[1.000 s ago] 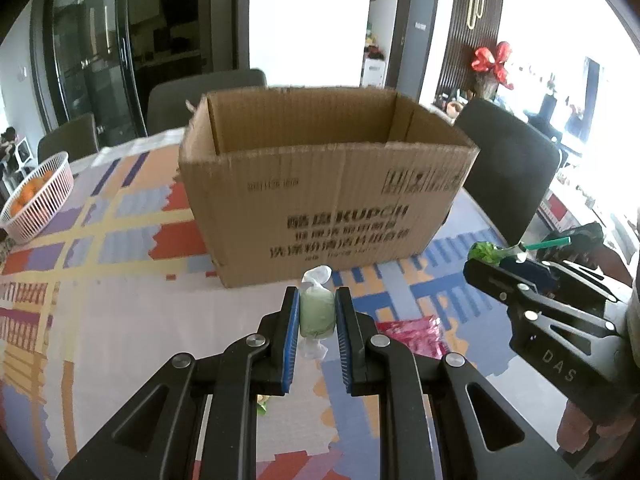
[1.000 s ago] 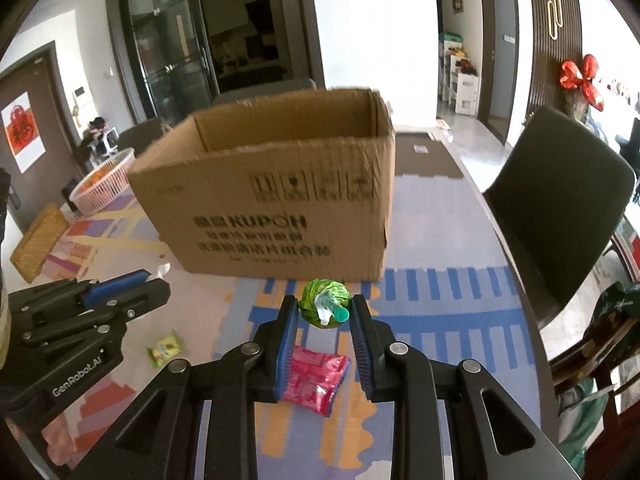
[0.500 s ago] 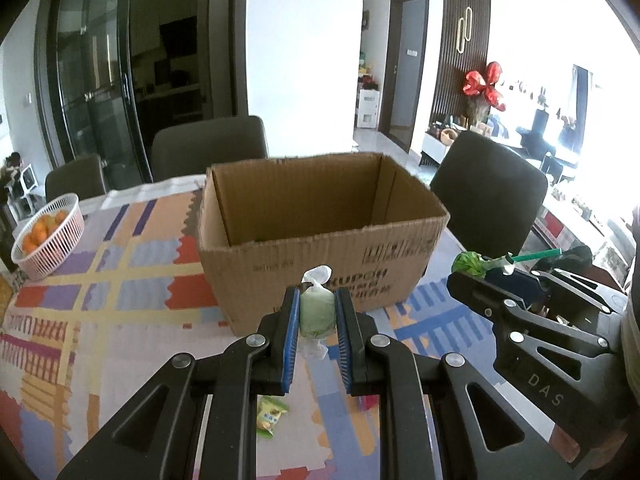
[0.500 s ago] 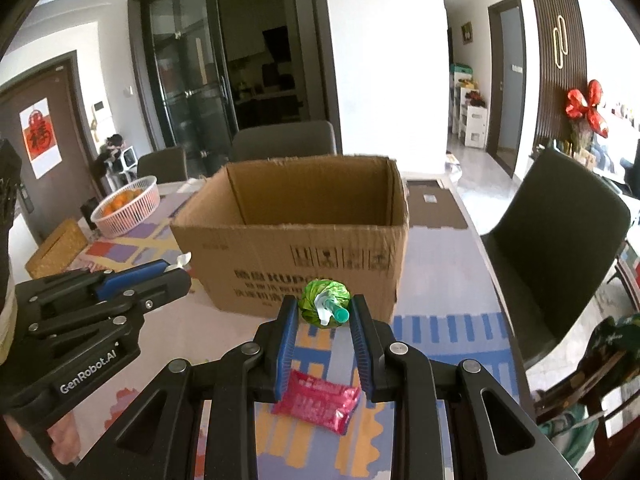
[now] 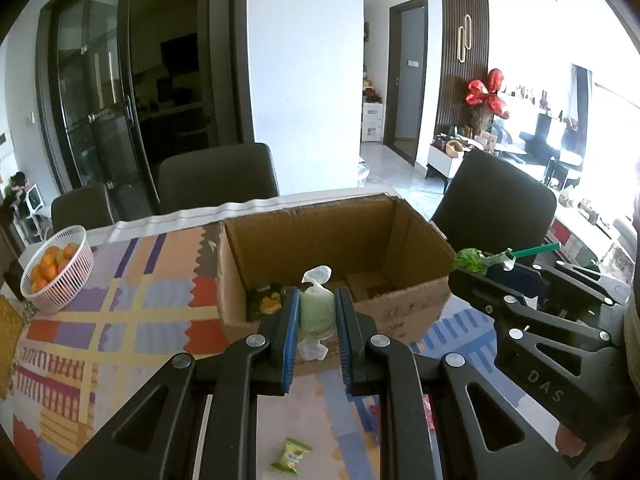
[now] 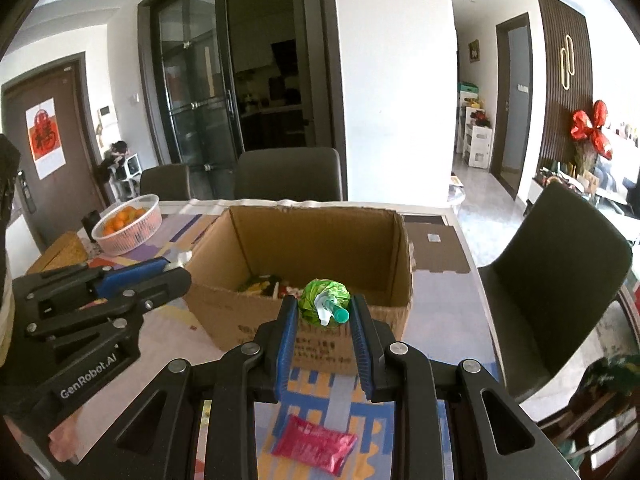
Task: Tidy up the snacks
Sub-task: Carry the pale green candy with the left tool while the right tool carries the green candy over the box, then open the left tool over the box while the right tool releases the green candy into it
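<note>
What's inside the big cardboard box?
The cardboard box already holds a few snack packets near its front wall, yellow and dark ones with a bit of red. Some bare cardboard floor shows too. The front wall and both grippers hide the rest.

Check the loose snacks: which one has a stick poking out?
The green lollipop in the right claw; its teal stick protrudes. The other wrapped snacks show none.

both grippers have lifted and now look down into the cardboard box instead of at its printed front; snacks on the box floor now visible; yellow-green packet on the tablecloth has come into left view; pink packet sits lower in right view
</note>
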